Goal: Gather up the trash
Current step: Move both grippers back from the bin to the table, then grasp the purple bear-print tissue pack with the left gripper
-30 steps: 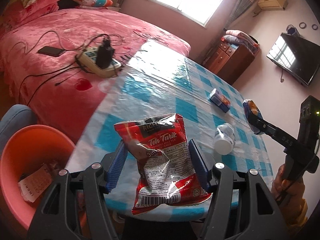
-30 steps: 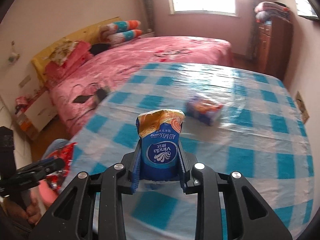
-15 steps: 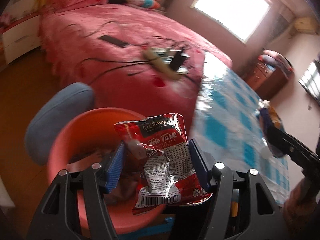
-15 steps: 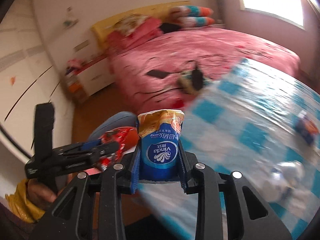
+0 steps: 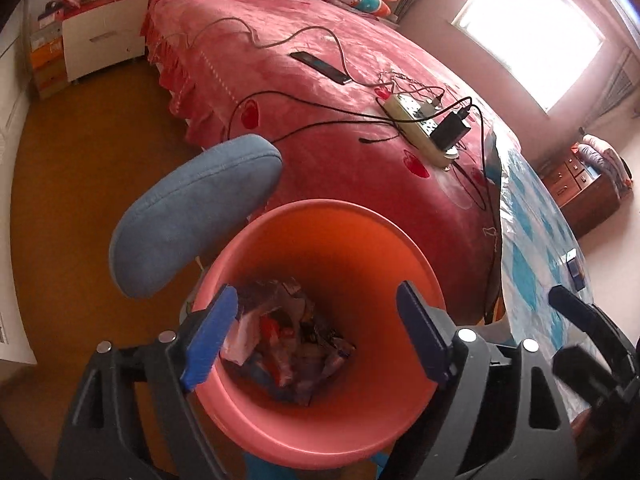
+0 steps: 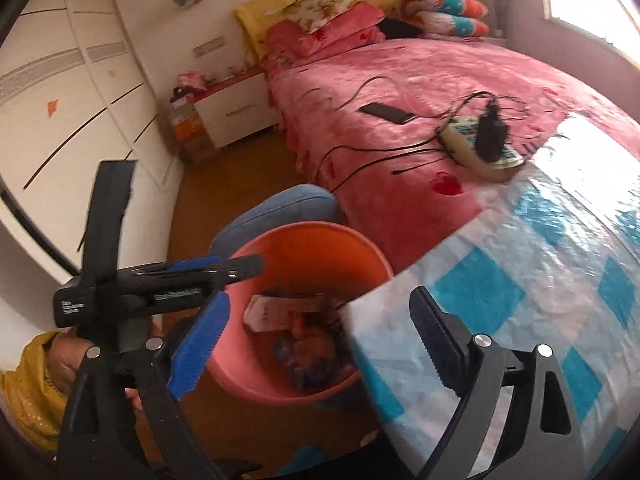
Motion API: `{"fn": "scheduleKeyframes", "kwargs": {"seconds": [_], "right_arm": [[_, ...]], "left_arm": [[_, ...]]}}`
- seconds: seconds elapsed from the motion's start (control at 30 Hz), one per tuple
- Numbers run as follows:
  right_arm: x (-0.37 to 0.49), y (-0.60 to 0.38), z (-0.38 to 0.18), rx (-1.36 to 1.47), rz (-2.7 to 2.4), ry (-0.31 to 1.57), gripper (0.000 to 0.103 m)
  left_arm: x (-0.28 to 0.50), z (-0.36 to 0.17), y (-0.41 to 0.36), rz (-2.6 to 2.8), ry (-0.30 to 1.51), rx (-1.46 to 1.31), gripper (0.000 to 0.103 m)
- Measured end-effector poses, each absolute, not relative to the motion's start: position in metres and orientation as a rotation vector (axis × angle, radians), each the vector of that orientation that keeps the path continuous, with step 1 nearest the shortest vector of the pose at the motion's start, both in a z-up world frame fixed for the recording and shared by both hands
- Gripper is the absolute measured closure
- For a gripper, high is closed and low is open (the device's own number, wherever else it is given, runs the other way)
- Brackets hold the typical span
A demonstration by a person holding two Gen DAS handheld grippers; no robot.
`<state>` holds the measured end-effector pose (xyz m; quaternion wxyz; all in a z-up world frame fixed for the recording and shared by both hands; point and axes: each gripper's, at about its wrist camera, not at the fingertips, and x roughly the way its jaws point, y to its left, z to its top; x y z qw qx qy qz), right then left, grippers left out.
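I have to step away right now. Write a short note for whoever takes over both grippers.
Left gripper: jaws opening, nothing between them, above the orange bin.
Right gripper: jaws opening, empty, at the bin's edge beside the checked table.
Done: wrappers lie in the bin.
Left: a small blue packet remains on the table; the rest of the tabletop is out of view, so check it.

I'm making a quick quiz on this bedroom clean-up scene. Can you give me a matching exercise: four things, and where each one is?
Things:
1. phone
2. crumpled wrappers
3. power strip
4. small blue packet

Places:
A. at the bottom of the orange bin
B. on the checked tablecloth
C. on the pink bedspread, with a black charger plugged in
D. lying flat on the pink bedspread, nearer the pillows

Pairs: 1-D, 2-A, 3-C, 4-B
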<state>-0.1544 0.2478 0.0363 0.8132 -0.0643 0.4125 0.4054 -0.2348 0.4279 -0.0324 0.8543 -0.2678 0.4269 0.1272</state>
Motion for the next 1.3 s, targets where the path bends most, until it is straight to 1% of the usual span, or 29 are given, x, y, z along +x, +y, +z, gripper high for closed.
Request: {"fn": "scheduleKeyframes", "kwargs": {"seconds": [0.1, 0.43, 0.8, 1.3], "right_arm": [[-0.151, 0.224, 0.044, -0.092, 0.819, 0.844, 0.009], [-0.136, 0.16, 0.042, 0.08, 0.727, 0.827, 0.009], [-0.141, 0.117, 0.038, 0.146, 0.701, 0.804, 0.008], [-0.143, 0.06, 0.049, 0.206, 0.666, 0.746, 0.007]], "left_arm": [[-0.232, -0.033, 0.426, 0.266, 0.902, -0.565, 0.02], [-0.222, -0.02, 0.395, 0.215, 0.908, -0.51, 0.019], [-0.206, 0.003, 0.35, 0.156, 0.9, -0.426, 0.017], [-0.19, 0.031, 0.279, 0.079, 0.869, -0.28, 0.017]]}}
